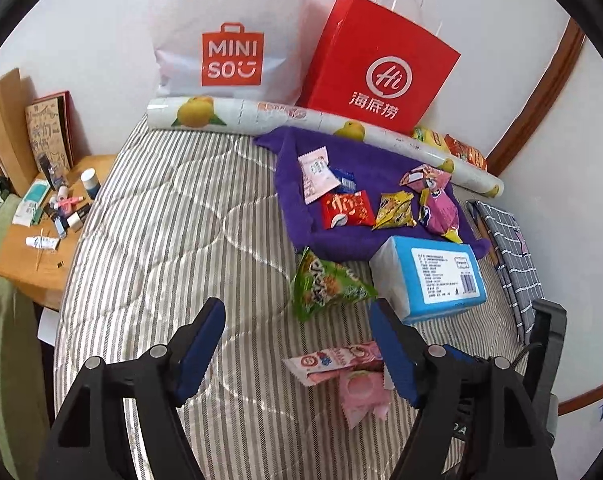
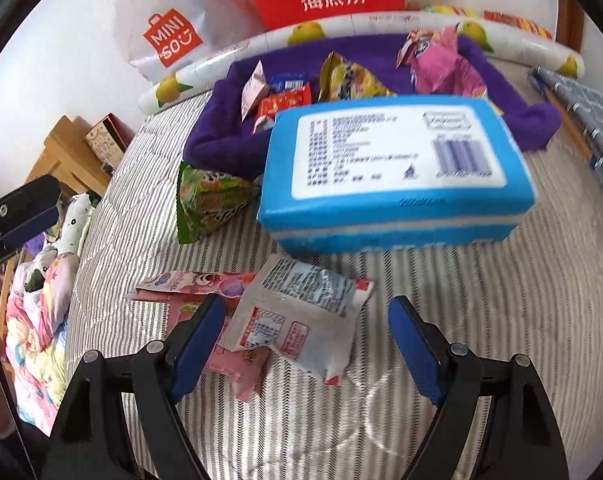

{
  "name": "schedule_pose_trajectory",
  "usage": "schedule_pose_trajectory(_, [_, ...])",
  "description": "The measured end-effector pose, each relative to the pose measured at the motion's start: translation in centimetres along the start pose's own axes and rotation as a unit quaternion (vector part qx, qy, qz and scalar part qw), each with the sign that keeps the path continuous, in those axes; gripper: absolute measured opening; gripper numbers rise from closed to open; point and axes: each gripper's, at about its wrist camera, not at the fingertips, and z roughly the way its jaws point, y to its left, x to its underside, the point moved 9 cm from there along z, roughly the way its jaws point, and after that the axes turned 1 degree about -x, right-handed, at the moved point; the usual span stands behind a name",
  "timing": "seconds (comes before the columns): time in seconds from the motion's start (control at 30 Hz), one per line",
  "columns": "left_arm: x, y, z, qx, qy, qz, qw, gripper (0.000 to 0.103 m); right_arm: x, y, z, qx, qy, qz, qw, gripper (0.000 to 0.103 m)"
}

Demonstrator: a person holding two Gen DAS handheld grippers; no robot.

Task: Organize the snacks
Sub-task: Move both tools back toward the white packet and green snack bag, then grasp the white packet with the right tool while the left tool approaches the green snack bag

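Observation:
Several snack packets lie on a purple cloth (image 1: 293,152) on a striped mattress: a pink one (image 1: 315,174), a red one (image 1: 347,210), a yellow one (image 1: 395,210). A green packet (image 1: 327,284) lies off the cloth, near a blue tissue pack (image 1: 431,276). Pink packets (image 1: 341,364) lie close in front of my open, empty left gripper (image 1: 297,320). In the right wrist view my right gripper (image 2: 307,318) is open, its jaws around a white packet (image 2: 297,316) without gripping it. Pink packets (image 2: 189,284) lie beside it, the tissue pack (image 2: 389,172) and cloth (image 2: 217,136) behind.
A white Miniso bag (image 1: 231,32) and a red paper bag (image 1: 377,68) stand at the wall behind a rolled fruit-print sheet (image 1: 261,118). A wooden bedside table (image 1: 33,256) with toiletries is at the left. A checked grey cloth (image 1: 513,256) lies right.

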Motion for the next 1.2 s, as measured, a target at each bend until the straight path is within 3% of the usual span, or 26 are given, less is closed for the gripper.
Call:
schedule_pose_trajectory(0.23, [0.8, 1.0, 0.7, 0.006, 0.011, -0.005, 0.9999, 0.073, 0.9, 0.0, 1.7, -0.008, 0.022, 0.026, 0.999, 0.084])
schedule_pose_trajectory(0.4, [0.9, 1.2, 0.9, 0.011, 0.016, -0.013, 0.9997, 0.073, 0.7, 0.7, 2.0, 0.008, 0.02, 0.009, 1.0, 0.084])
schedule_pose_trajectory(0.5, [1.1, 1.1, 1.1, 0.012, 0.02, -0.012, 0.9997, 0.073, 0.7, 0.4, 1.8, 0.012, 0.023, -0.002, 1.0, 0.07])
schedule_pose_trajectory(0.73, [1.2, 0.6, 1.6, 0.017, 0.024, -0.012, 0.9995, 0.073, 1.3, -1.7, -0.4, 0.013, 0.029, -0.023, 0.999, 0.058])
schedule_pose_trajectory(0.97, [1.5, -0.4, 2.3, 0.017, 0.032, -0.005, 0.9993, 0.073, 2.7, -4.3, -2.2, 0.058, 0.024, -0.067, 0.996, 0.058])
schedule_pose_trajectory(1.2, [1.7, -1.1, 2.8, 0.012, 0.04, 0.003, 0.9991, 0.073, 2.8, -4.1, -2.1, 0.019, 0.013, -0.045, 0.999, 0.072])
